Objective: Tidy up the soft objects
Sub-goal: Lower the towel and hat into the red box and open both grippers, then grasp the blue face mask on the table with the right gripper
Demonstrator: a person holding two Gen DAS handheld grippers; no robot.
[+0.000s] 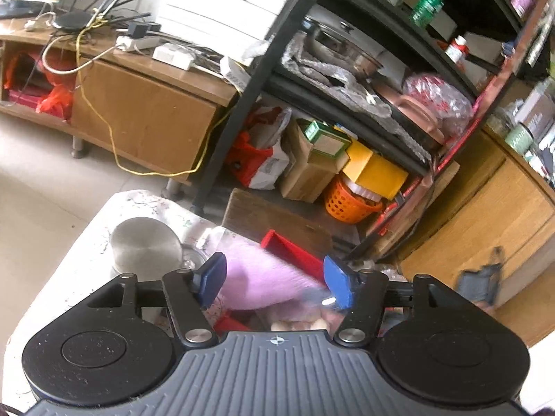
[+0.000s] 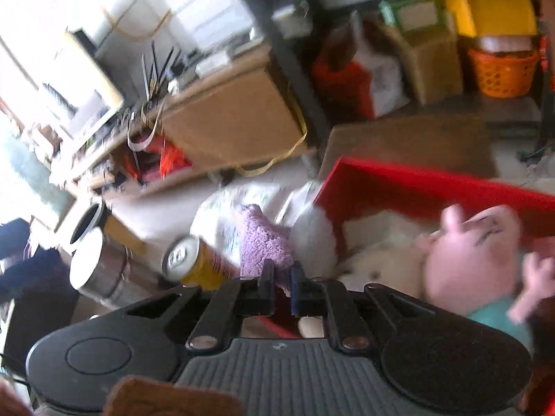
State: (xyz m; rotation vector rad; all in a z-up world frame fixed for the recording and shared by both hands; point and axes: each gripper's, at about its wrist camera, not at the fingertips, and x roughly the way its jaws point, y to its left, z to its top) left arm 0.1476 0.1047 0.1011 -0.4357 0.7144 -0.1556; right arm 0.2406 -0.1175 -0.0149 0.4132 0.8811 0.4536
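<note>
Right gripper (image 2: 281,282) pinched nearly closed on a corner of the purple fuzzy cloth (image 2: 263,239); only a thin fold sits between the pads. Left gripper (image 1: 275,282) spread wide, holding nothing, with the same purple cloth (image 1: 263,277) blurred across the gap between its blue pads (image 1: 211,282).

Cloth location: draped over the near-left rim of the red bin (image 2: 433,180), at 11 o'clock from the right claw, against a white plush (image 2: 312,232). Pink pig plush (image 2: 468,253) already lying in the bin at 2 o'clock. Yellow drink can (image 2: 194,260) on its side at 10 o'clock, steel canister (image 2: 100,270) further out at 9.

Handling, judged from texture:
- Light, limp, zero stiffness. Will sag and trail from a corner grip.
- Pile is grippy, slip unlikely, but a thin fold can pull free under a snag.
- Not fragile; squeeze hard as needed.
- Better hold: bunch more material mid-body, or second pinch with left claw on the free end.
- Risk: trailing edge dragging the can or catching the bin rim.

Both views motion-blurred; cloth's full extent not readable.
</note>
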